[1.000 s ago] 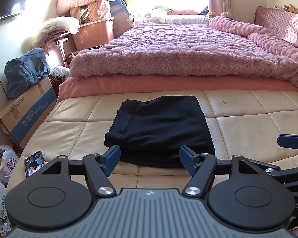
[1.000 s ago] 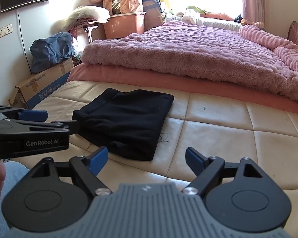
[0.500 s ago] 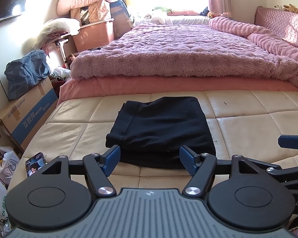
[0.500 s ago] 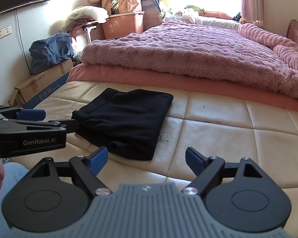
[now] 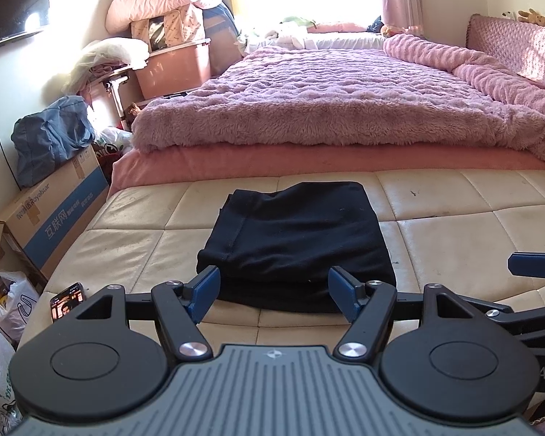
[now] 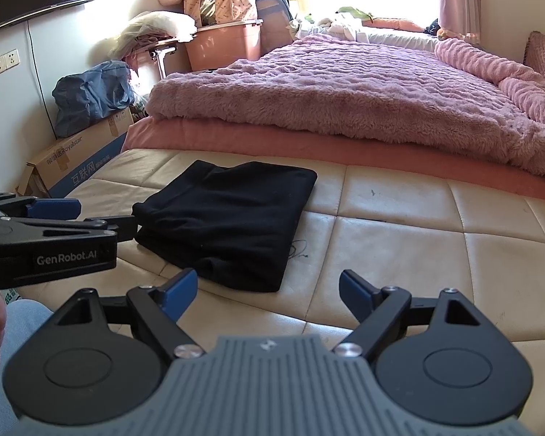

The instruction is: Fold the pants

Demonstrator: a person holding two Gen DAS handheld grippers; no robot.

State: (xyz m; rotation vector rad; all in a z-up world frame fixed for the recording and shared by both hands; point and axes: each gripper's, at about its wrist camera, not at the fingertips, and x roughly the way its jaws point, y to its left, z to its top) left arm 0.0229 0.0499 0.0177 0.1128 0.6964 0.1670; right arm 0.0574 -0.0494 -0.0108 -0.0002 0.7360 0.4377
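While both hand-held grippers (image 5: 274, 292) (image 6: 267, 292) gape empty, folded pants (image 5: 294, 243) lie flat; inner layers hidden.

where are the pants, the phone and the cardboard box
pants (image 5: 294, 239), left wrist view, middle of the folded black stack
phone (image 5: 66, 301), left wrist view, its lit screen
cardboard box (image 5: 60, 214), left wrist view, printed side panel

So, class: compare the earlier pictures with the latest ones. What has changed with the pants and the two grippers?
Almost nothing. The folded black fabric pants lie on the cream quilted cushion as before. Left gripper and right gripper stay open, hovering short of them, holding nothing; only a slight camera drift.
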